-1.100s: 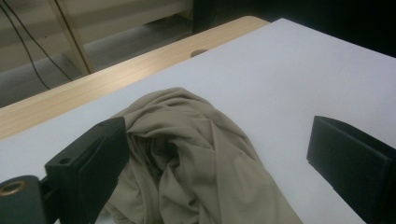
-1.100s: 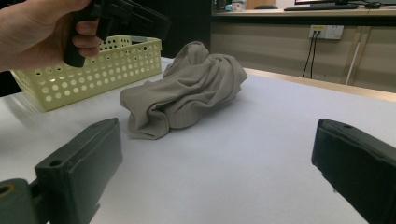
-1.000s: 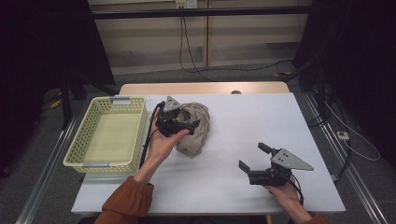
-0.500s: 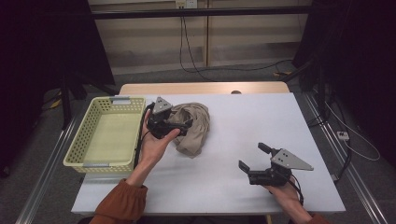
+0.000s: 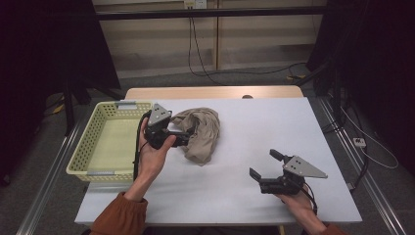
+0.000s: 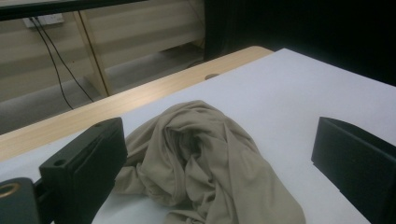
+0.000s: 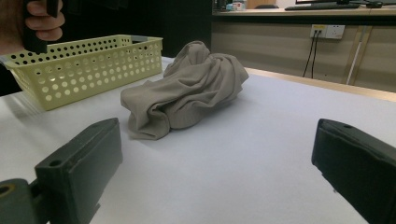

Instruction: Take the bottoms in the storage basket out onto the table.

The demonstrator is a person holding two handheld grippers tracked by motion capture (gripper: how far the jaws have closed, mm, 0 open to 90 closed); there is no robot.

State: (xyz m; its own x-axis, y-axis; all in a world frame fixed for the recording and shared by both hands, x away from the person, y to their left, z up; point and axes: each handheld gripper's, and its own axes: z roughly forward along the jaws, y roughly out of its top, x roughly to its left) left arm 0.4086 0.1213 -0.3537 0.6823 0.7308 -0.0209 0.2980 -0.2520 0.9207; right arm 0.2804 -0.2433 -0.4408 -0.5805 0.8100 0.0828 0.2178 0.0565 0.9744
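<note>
Basket [image 5: 87,155]: pale yellow perforated plastic, at the table's left edge. Its floor looks bare in the high view; nothing lies in it. In the right gripper view its holed wall [image 7: 88,65] stands just left of the cloth.

Left gripper [image 5: 188,137]: held over the gap between basket and cloth, jaws pointing right at the heap. In its own view the two black jaws stand wide apart with nothing between them; the cloth [image 6: 205,163] lies just ahead and below.

Beige cloth [image 5: 201,132]: a crumpled garment, bunched in a heap on the white table [image 5: 274,127], just right of the basket, apart from its wall. Folds pile high in the middle; a loose flap trails toward the near edge.

Step in hand (judged): closing on the cloth with the left gripper, likely to lift it toward the basket.

How to do it well (judged): lower the jaws around a thick ridge of folds near the top, not the thin trailing flap, so the whole heap rises together. Close fully before lifting; soft fabric slips. Lift high enough for the hanging end to pass over the basket rim.

Right gripper [image 5: 264,166]: resting low near the table's right front, well apart from the cloth, jaws spread wide and holding nothing.
</note>
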